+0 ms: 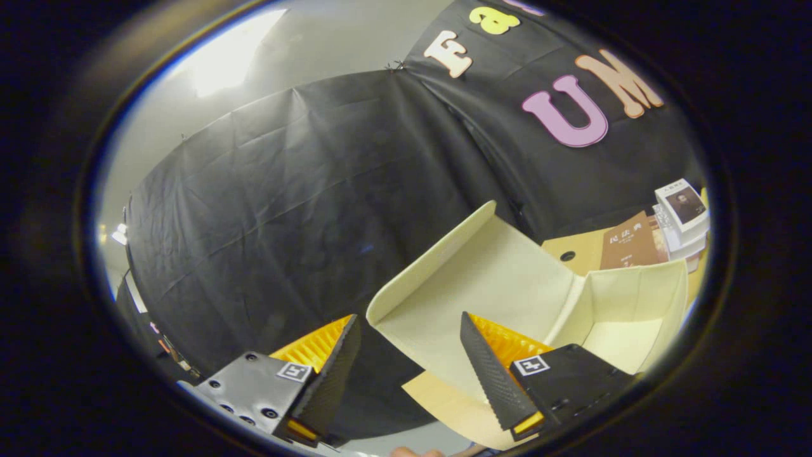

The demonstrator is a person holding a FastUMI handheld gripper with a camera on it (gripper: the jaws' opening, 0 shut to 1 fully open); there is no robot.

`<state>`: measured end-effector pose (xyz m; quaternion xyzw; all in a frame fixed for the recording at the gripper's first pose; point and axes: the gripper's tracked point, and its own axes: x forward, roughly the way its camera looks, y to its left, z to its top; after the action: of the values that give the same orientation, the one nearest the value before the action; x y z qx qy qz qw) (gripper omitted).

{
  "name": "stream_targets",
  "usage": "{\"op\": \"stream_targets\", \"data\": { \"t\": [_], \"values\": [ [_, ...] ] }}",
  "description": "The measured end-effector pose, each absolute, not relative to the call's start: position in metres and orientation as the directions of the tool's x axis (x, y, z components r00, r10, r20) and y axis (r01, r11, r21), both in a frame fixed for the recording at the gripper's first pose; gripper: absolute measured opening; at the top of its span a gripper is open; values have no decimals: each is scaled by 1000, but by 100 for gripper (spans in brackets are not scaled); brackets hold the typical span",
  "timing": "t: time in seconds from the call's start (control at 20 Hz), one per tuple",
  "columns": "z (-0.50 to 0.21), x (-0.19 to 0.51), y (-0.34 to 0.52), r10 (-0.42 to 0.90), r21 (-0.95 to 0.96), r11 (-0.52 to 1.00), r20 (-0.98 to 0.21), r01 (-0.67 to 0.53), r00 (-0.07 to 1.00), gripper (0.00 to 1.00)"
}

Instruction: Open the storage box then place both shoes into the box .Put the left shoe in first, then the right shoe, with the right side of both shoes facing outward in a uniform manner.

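**Gripper view: storage box open, tool empty and spread**

Gripper view looks forward over the tool (pixel 409 355), whose two fingers sit in the lower part of the frame with a wide gap between them and nothing held. The left finger (pixel 330 368) is lower left of centre; the right finger (pixel 491 374) is lower right of centre and overlaps the near part of the box lid.

The storage box (pixel 634 311), pale cream, stands at the lower right of the frame, just beyond and to the right of the right finger. Its lid (pixel 482 279) is swung open, spreading up and left toward the middle of the frame, with its raised lip along the upper-left edge. As much of the box's inside as shows is bare, with pale walls and floor.

The box rests on a tan surface (pixel 457 406), seen under the lid at the bottom centre and again behind the box at right. A stack of books (pixel 682 219) lies at the right edge of the frame, behind the box, with a brown book (pixel 628 244) just left of it. A dark round hole (pixel 567 256) marks the surface near the brown book.

Black cloth (pixel 285 222) fills the background from left to upper right.
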<state>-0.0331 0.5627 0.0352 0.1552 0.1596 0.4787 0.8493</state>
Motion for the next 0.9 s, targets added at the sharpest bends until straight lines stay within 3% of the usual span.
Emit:
{"op": "stream_targets", "data": {
  "t": [0.55,0.9],
  "values": [
    [18,2,464,756,278,653,-174,-704,631,100],
    [0,28,338,582,173,813,-235,-556,778,100]
  ]
}}
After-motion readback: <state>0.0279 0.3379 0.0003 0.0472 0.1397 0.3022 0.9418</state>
